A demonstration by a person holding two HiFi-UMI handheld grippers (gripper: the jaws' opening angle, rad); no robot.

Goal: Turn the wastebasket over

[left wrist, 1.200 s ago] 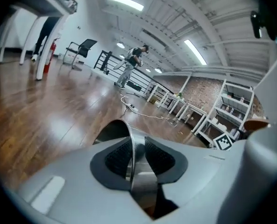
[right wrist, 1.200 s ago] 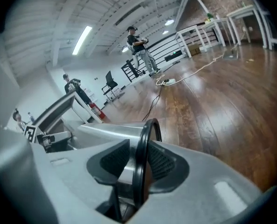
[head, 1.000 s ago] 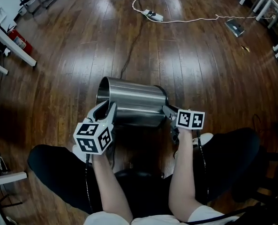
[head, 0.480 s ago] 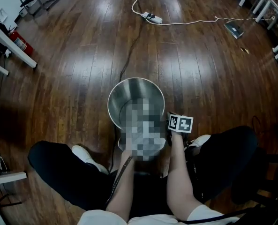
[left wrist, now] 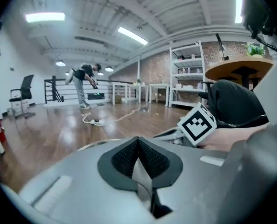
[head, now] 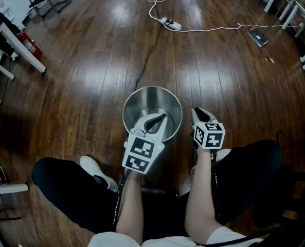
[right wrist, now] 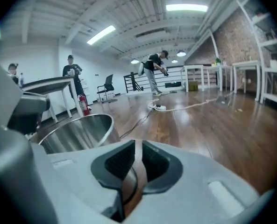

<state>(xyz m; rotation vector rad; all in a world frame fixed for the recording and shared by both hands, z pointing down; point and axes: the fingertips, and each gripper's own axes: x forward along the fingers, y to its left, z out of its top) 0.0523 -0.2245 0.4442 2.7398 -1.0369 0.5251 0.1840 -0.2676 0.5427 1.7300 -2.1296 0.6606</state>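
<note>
The steel wastebasket (head: 142, 104) stands upright on the wood floor between the person's knees, its open mouth facing up. My left gripper (head: 161, 118) hangs over the basket's near rim, pointing across the mouth, jaws shut with nothing held. In the left gripper view the left gripper (left wrist: 139, 146) shows pads together. My right gripper (head: 197, 112) is just right of the basket and apart from it. In the right gripper view the right gripper (right wrist: 137, 148) shows a thin gap; its jaws are opening with nothing between them, and the basket (right wrist: 77, 134) sits to their left.
A black cord (head: 147, 60) runs across the floor from the basket toward a white power strip (head: 171, 23). White table legs (head: 18, 48) and a red fire extinguisher (head: 28, 42) stand at far left. A flat device (head: 258, 36) lies far right. The person's shoe (head: 93, 168) is near the basket.
The basket went from lying on its side between both grippers to standing upright. The left gripper now sits over the near rim; the right gripper has come off to the right.
</note>
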